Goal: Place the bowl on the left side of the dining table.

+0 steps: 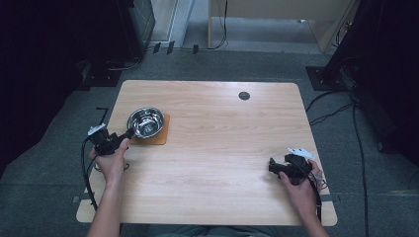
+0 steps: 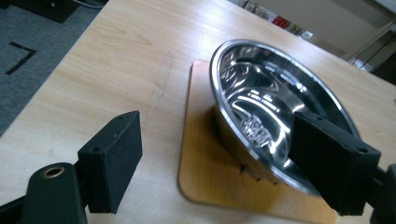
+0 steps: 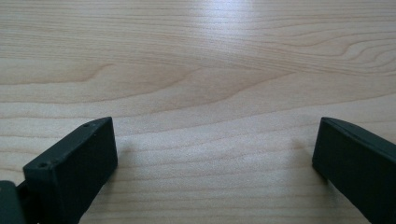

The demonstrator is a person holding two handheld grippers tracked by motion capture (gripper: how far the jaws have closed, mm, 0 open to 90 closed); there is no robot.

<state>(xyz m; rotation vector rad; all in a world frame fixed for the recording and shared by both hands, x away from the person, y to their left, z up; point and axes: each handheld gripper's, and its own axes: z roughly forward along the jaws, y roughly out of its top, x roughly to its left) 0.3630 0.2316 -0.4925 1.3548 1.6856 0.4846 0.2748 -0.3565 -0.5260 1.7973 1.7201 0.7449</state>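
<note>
We're looking down on a pale wooden counter (image 1: 212, 148), and the action sits at its left side. A shiny steel bowl (image 1: 146, 122) rests on a thin orange-brown mat (image 1: 159, 138) near the left edge of the counter, upright and empty.

The left hand-held gripper (image 1: 123, 137) is right up against the bowl's near rim. From the left gripper view we see its jaws spread wide: one black pad reaches over the rim of the bowl (image 2: 275, 107) on the inside, the other hangs well out to the side above the bare counter (image 2: 93, 84), beside the mat (image 2: 205, 172). The near wall of the bowl stands between the two pads, but they aren't closed on it. We can't tell whether the inner pad actually touches the metal. The left hand (image 1: 112, 160) wraps the gripper body, its cable looping off the counter's edge.

Over on the right, the right hand-held gripper (image 1: 272, 165) lies low near the right edge, well apart from the bowl, held in the right hand (image 1: 299, 190). The right gripper view shows its jaws parted wide too, with plain wood grain (image 3: 201, 93) between them.

A small dark round grommet (image 1: 244, 96) sits near the far edge.
</note>
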